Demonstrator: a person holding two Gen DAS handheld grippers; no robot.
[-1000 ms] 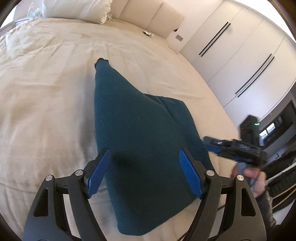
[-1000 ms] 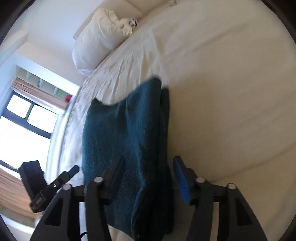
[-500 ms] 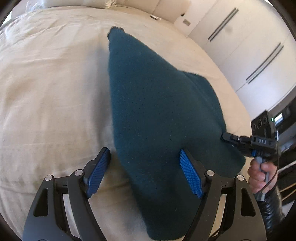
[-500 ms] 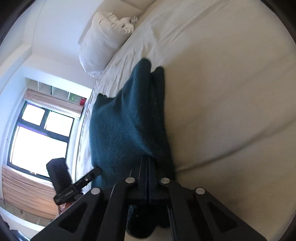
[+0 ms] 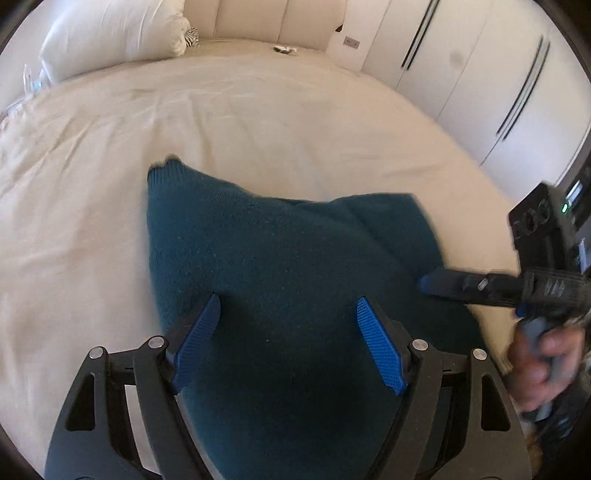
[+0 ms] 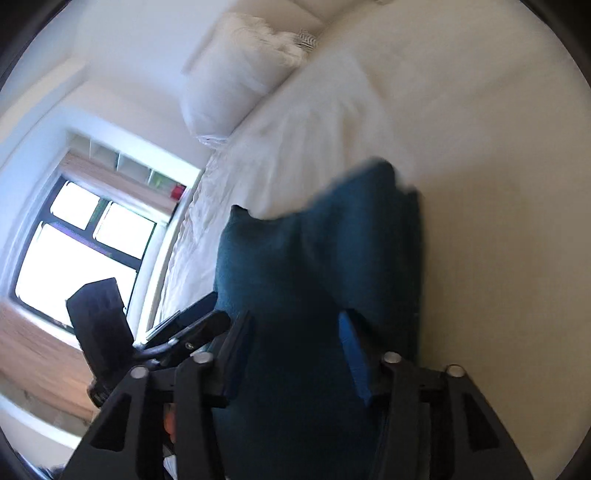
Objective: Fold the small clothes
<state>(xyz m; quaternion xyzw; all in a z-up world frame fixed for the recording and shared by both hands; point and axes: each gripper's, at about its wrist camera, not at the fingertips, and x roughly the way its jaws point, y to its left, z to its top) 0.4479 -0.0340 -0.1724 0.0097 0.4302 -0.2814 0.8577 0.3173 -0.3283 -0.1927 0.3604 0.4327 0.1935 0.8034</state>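
The teal sweater (image 5: 280,280) lies on the bed (image 5: 258,122), close under both my grippers, already doubled into a tapered wedge: a narrow ribbed end points up the bed toward the pillow (image 5: 110,33), and a second layer peeks out along the far right side. It is a thick, fuzzy knit, matte and soft, and its edges are rounded rolls, not crisp creases. My left gripper (image 5: 288,339) hangs over the wide near part with its blue ribbed pads (image 5: 380,350) standing wide apart, the knit showing below them but nothing pinched. My right gripper (image 6: 295,354) is at the right-hand edge of the bundle; its jaws have just been opening from a tight close and now stand at a moderate gap, with dark knit showing between them, though I can't see either pad pressing on it, so I judge that edge let go. From the left wrist view, the right gripper's tips sit right at the cloth's border, with a hand (image 5: 539,362) on the handle behind. I read this as the pause between folds: one fold laid, the next not begun. The next move, I think, calls for closing on the near edge with both grippers and carrying it over toward the narrow end, keeping the layers together, because this bulky knit will want to spring open and slide on the smooth cream sheet. Pale wardrobe doors (image 5: 480,74) stand beyond the bed.
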